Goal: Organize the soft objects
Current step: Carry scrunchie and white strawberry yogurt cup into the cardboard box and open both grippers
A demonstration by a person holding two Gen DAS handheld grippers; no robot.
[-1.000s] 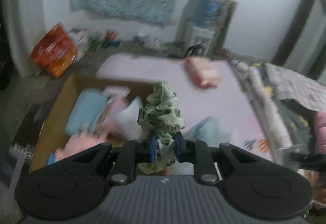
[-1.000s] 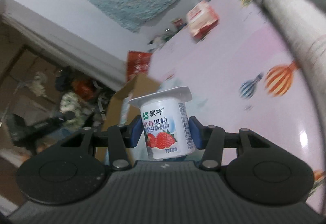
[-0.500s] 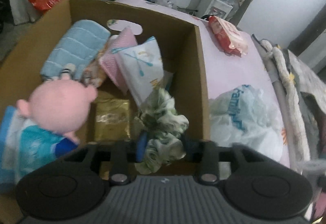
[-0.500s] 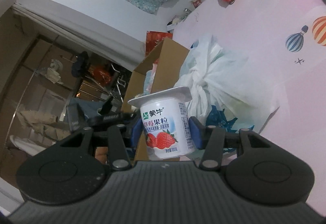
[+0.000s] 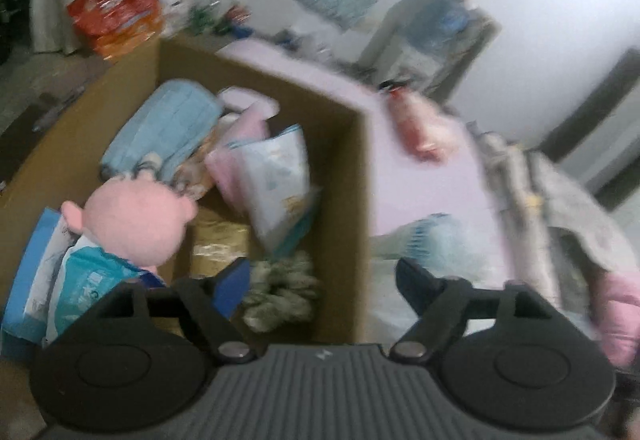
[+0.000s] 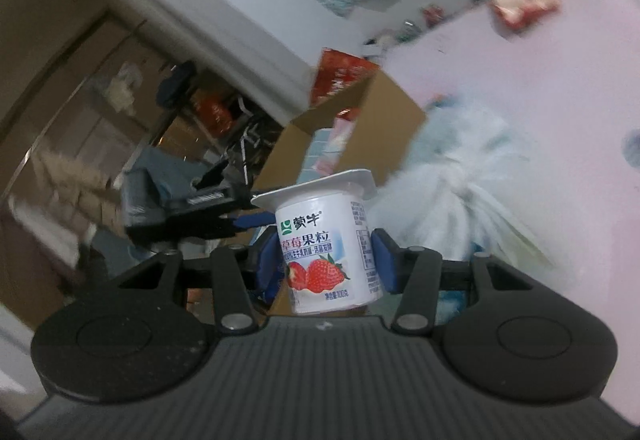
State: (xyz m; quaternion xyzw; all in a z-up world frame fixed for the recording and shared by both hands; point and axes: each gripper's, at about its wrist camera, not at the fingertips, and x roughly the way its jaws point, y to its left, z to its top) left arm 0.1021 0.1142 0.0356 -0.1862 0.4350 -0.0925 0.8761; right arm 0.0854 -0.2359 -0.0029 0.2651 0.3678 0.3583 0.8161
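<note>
In the left wrist view a brown cardboard box [image 5: 348, 176] holds a pink plush doll [image 5: 132, 220], a blue towel [image 5: 168, 124], pale packets and a green patterned scrunchie [image 5: 280, 288] lying in its near right corner. My left gripper [image 5: 316, 284] hangs over that corner, its jaws opening wide and no longer touching the scrunchie. In the right wrist view my right gripper [image 6: 326, 260] is shut on a white strawberry yogurt cup [image 6: 326, 252], held upright in the air; the box [image 6: 384, 120] and the left gripper [image 6: 192, 208] show beyond it.
A pink bed sheet [image 5: 432, 192] lies right of the box, with a white plastic bag [image 6: 460, 192], a red-and-white wipes pack [image 5: 420, 128] and a grey blanket [image 5: 568, 224] on it. An orange bag [image 5: 116, 8] leans on the far wall beside a water dispenser [image 5: 436, 28].
My left gripper came down over the box, opened and let the scrunchie drop into the near right corner. My right gripper swung left with the yogurt cup, bringing the box into its view.
</note>
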